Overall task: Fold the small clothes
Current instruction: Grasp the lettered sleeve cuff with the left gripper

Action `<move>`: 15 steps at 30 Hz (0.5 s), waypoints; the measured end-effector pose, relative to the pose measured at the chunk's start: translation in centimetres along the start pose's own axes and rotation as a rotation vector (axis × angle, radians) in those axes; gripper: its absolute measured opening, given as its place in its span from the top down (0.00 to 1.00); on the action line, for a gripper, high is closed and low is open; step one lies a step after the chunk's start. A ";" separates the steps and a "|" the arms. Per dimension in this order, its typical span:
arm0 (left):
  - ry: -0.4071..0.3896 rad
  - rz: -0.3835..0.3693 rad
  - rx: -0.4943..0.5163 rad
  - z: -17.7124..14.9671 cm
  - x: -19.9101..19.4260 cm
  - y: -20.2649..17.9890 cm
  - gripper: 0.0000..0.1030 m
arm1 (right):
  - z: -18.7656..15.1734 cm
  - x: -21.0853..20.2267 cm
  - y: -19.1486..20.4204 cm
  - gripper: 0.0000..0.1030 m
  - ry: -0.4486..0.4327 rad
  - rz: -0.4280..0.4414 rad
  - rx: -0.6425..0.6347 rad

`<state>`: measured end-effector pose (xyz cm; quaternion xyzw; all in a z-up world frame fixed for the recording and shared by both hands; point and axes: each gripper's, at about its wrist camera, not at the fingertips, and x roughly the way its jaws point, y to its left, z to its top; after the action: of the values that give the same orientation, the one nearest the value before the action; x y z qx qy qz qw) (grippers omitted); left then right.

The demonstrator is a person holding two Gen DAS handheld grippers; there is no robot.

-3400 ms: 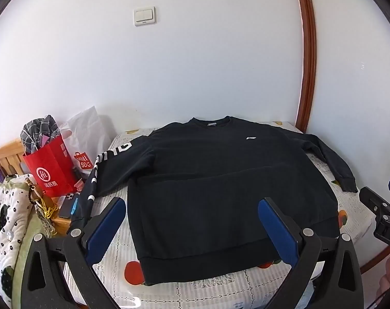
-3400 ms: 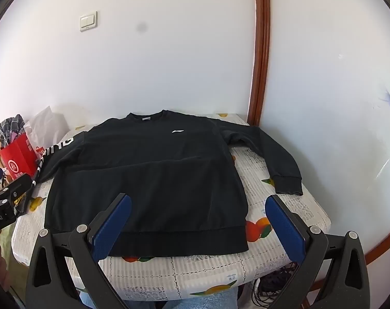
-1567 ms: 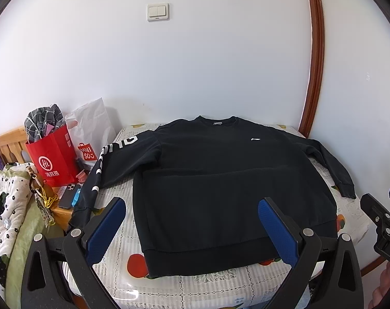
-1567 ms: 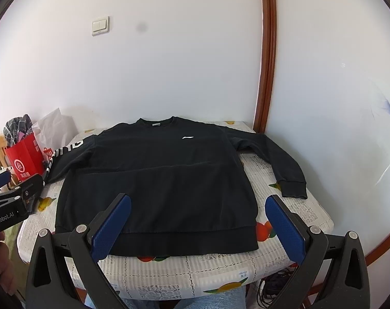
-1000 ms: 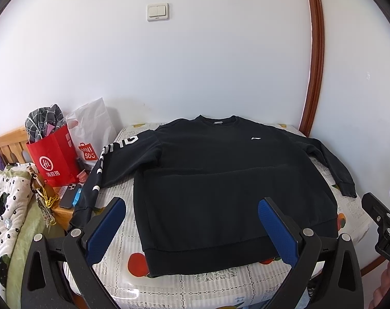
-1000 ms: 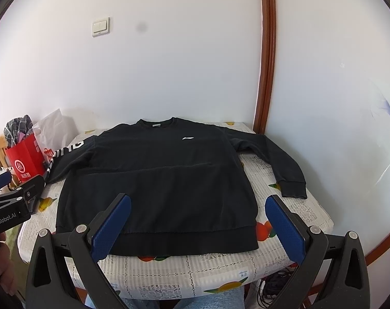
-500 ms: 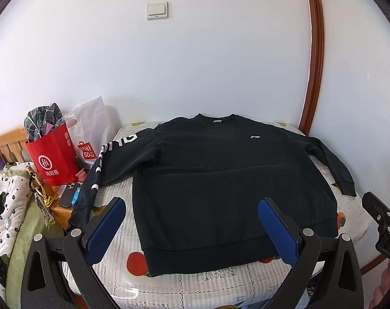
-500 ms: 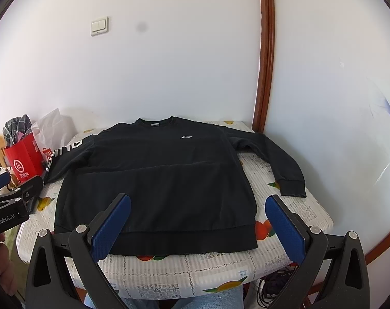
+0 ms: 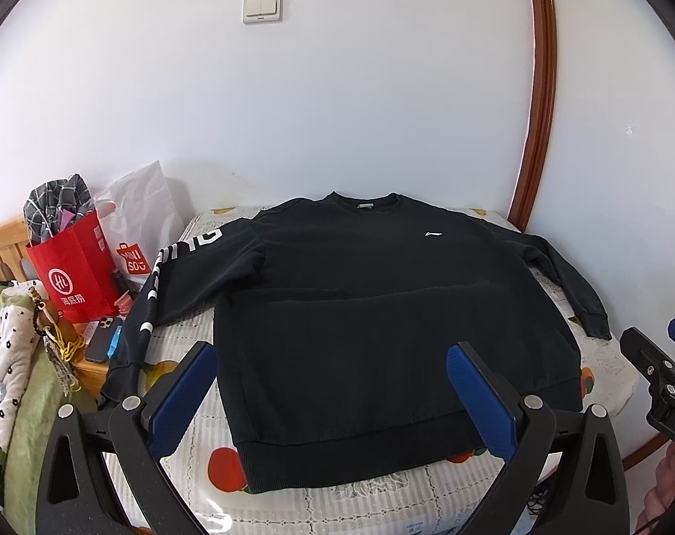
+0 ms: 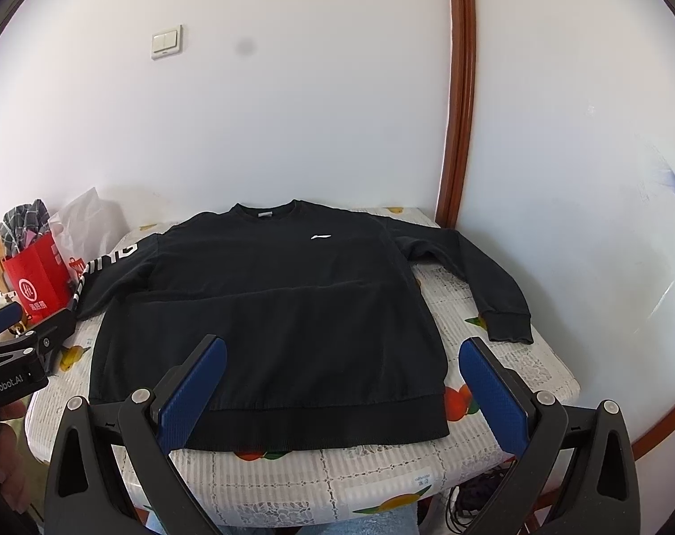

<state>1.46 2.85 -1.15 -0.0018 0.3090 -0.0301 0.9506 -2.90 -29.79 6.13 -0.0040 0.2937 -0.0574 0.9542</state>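
A black sweatshirt (image 9: 382, 312) lay flat and face up on the table (image 9: 382, 499), collar toward the white wall and waistband along the near edge. The table carried a fruit-print cloth, most of it hidden beneath the garment. The lettered sleeve (image 9: 150, 307) ran over the table's side, so that its cuff hung below the top and its white print was only partly legible; the other sleeve (image 10: 484, 285) rested wholly on the cloth, cuff near the corner. The left gripper (image 9: 333, 383) hovered before the waistband, its blue pads (image 9: 183, 394) spread wide and gripping nothing. The right gripper (image 10: 341, 379) was likewise parted and empty, apart from the fabric. Each tool appeared only partly at the margin of the other's view. Beside the table stood a red paper bag (image 9: 76, 267) holding checked cloth, a white plastic bag (image 9: 141, 227) behind it, and a phone (image 9: 101, 339) half hidden by the hanging sleeve. A light switch (image 9: 261, 7) was on the wall.
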 end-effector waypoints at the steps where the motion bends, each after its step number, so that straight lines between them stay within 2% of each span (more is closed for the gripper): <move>1: 0.007 -0.004 -0.003 0.0 0.4 0.2 0.00 | 0.0 0.4 0.1 0.01 0.003 0.001 -0.002; 8: 0.074 -0.010 -0.023 0.0 4.5 2.2 0.00 | 0.3 4.1 1.3 0.01 0.031 0.015 -0.021; 15: 0.156 0.091 -0.054 -0.6 9.7 6.8 0.00 | 0.3 8.6 2.7 0.01 0.060 0.030 0.005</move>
<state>9.25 9.10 -7.49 -0.0110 0.3825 0.0216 0.9236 4.63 -28.03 1.45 0.0045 0.3220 -0.0441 0.9457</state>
